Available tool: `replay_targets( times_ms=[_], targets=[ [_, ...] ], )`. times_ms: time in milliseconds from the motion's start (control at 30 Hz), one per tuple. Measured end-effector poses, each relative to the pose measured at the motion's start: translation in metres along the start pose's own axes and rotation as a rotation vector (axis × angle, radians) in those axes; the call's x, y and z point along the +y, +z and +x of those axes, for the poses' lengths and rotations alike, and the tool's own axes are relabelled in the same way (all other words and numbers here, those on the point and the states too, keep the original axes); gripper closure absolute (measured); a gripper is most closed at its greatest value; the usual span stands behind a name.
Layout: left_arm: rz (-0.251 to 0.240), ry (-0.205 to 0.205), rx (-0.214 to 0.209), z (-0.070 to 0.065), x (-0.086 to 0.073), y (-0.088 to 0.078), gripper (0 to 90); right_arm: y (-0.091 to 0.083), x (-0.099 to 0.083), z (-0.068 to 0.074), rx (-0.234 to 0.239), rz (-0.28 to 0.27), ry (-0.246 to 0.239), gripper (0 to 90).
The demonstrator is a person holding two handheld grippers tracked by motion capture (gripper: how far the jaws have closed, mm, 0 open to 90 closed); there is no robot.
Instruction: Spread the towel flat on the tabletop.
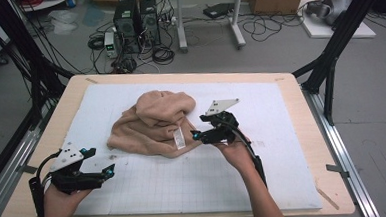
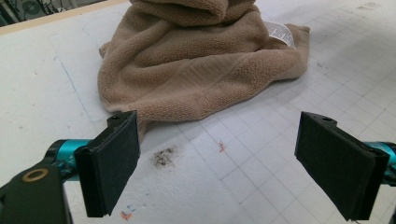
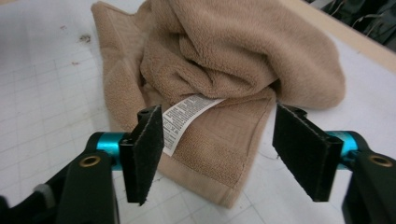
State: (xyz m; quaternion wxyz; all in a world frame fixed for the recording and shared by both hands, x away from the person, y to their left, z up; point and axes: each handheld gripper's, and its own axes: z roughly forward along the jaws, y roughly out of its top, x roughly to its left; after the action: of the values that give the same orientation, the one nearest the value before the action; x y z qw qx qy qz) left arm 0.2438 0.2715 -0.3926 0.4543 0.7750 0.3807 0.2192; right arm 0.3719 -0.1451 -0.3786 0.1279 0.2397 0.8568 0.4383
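While left tongs (image 2: 217,165) gape, right tongs (image 3: 217,151) straddle towel (image 3: 224,70) corner

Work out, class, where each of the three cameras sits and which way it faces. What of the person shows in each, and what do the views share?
High view: above the person's side, looking forward and down on the table; both forearms, left gripper and right gripper.
Left gripper view: low on that gripper, facing the towel; two open pads.
Right gripper view: on that gripper, facing the towel's corner with its label between parted pads.
Shared: all three show the towel and label.
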Motion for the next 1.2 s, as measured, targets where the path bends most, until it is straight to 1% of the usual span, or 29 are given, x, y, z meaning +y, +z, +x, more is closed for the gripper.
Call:
replay_targets(
  times_ms=[33,100,167,200,267,300,333,367,433,467,500,567,600,633,667,733,767,800,833,867,900,933,967,1000,1033,1067,1100,1133,1200],
  targets=[
    [0.000,0.000,-0.002,0.000,0.000,0.000,14.6,0.000,0.000,0.000,0.000,0.000,0.000,35.3],
    [-0.002,-0.005,-0.001,0.001,0.000,0.000,14.6,0.008,-0.002,-0.003,0.015,0.014,0.017,38.2],
    [-0.002,-0.004,-0.002,0.002,0.000,0.000,14.6,0.019,-0.006,-0.008,0.028,0.040,0.019,43.4],
    [-0.002,-0.003,-0.002,0.002,0.000,0.000,14.6,0.019,-0.006,-0.008,0.028,0.040,0.019,43.4],
    [-0.005,-0.008,0.000,0.002,0.000,0.001,14.6,0.026,-0.009,-0.010,0.032,0.062,0.023,45.9],
    [-0.005,-0.007,-0.001,0.003,0.000,0.001,14.6,0.033,-0.011,-0.011,0.034,0.091,0.026,47.8],
    [-0.005,-0.007,-0.001,0.003,0.000,0.001,14.6,0.033,-0.011,-0.011,0.034,0.091,0.026,47.8],
    [-0.005,-0.007,-0.001,0.003,0.000,0.001,14.6,0.038,-0.014,-0.013,0.040,0.111,0.028,49.3],
    [-0.007,-0.009,-0.002,0.003,0.000,0.002,14.6,0.044,-0.018,-0.015,0.050,0.139,0.045,51.7],
    [-0.008,-0.011,-0.002,0.002,-0.001,0.002,14.6,0.044,-0.018,-0.015,0.050,0.139,0.045,51.7],
    [-0.005,-0.010,-0.005,0.002,-0.001,0.003,14.6,0.050,-0.022,-0.018,0.061,0.175,0.054,54.8],
    [-0.003,-0.010,-0.004,0.002,-0.001,0.003,14.9,0.054,-0.025,-0.019,0.068,0.204,0.065,56.5],
    [-0.004,-0.013,-0.004,0.002,-0.001,0.004,15.2,0.054,-0.025,-0.019,0.068,0.204,0.065,56.5],
    [-0.003,-0.012,-0.004,0.002,-0.001,0.004,15.2,0.056,-0.027,-0.019,0.075,0.218,0.070,57.2],
    [-0.003,-0.013,-0.005,0.002,-0.001,0.005,15.2,0.059,-0.028,-0.020,0.076,0.221,0.080,59.1],
    [-0.004,-0.016,-0.006,0.002,-0.002,0.006,15.2,0.060,-0.028,-0.019,0.060,0.220,0.086,64.5],
    [-0.004,-0.016,-0.006,0.002,-0.002,0.006,15.2,0.060,-0.028,-0.019,0.060,0.220,0.086,64.5],
    [-0.005,-0.016,-0.009,0.001,-0.002,0.007,15.2,0.061,-0.028,-0.018,0.048,0.220,0.066,69.8],
    [-0.005,-0.018,-0.009,0.001,-0.003,0.008,15.2,0.061,-0.028,-0.018,0.047,0.223,0.064,73.9],
    [-0.004,-0.013,-0.011,0.000,-0.003,0.008,15.2,0.061,-0.028,-0.018,0.047,0.223,0.064,73.9],
    [-0.006,-0.018,-0.010,-0.001,-0.003,0.009,15.3,0.060,-0.027,-0.018,0.047,0.233,0.066,76.9],
    [-0.004,-0.014,-0.015,-0.001,-0.003,0.010,15.3,0.061,-0.027,-0.017,0.046,0.228,0.057,79.8],
    [-0.005,-0.014,-0.015,-0.001,-0.003,0.010,15.5,0.060,-0.027,-0.016,0.050,0.235,0.058,82.6],
    [-0.004,-0.014,-0.014,-0.002,-0.003,0.011,15.7,0.060,-0.026,-0.015,0.048,0.243,0.047,85.0],
    [-0.002,-0.016,-0.016,-0.002,-0.003,0.011,15.7,0.060,-0.026,-0.015,0.048,0.243,0.047,85.0],
    [-0.001,-0.016,-0.021,-0.001,-0.003,0.010,17.9,0.058,-0.026,-0.015,0.062,0.248,0.048,86.0],
    [0.001,-0.013,-0.030,-0.001,-0.003,0.009,17.9,0.058,-0.026,-0.015,0.062,0.248,0.048,86.0],
    [0.000,-0.015,-0.030,-0.001,-0.003,0.009,19.7,0.056,-0.026,-0.016,0.074,0.249,0.049,86.2],
    [0.001,-0.012,-0.022,0.000,-0.002,0.007,19.7,0.048,-0.026,-0.015,0.081,0.237,0.044,86.3]
  ],
)
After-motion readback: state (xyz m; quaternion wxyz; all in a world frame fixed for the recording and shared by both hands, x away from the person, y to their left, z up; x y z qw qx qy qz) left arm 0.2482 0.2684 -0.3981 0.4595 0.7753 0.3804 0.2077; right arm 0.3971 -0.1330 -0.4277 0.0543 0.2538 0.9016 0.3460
